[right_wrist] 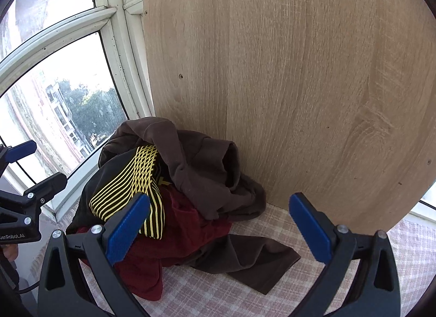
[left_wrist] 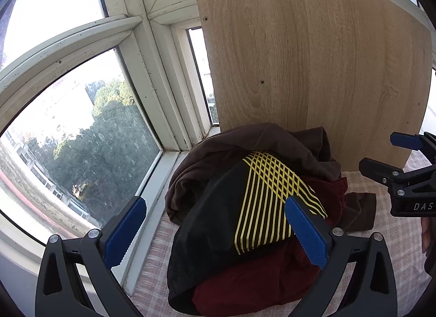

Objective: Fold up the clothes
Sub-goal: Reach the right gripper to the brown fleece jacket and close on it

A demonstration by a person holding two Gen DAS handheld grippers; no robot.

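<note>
1. Daylight from the window [left_wrist: 68, 126] falls on our bench [right_wrist: 368, 257], covered in a pale checked cloth, with a wooden panel [right_wrist: 299, 71] standing behind.
2. We see the clothes heaped in 1 pile against that panel: a brown garment [right_wrist: 196, 164] on top, a black garment with yellow stripes [left_wrist: 261, 202] under it, and a dark red garment [right_wrist: 185, 235] at the bottom.
3. Our left gripper [left_wrist: 215, 232] hovers over the pile, jaws spread wide and empty; our right gripper [right_wrist: 220, 229] is likewise spread and holds nothing.
4. We judge no fold has begun.
5. Risk: the 3 garments are tangled, so pinching 1 layer could drag the others along, or snag 2 at once.
</note>
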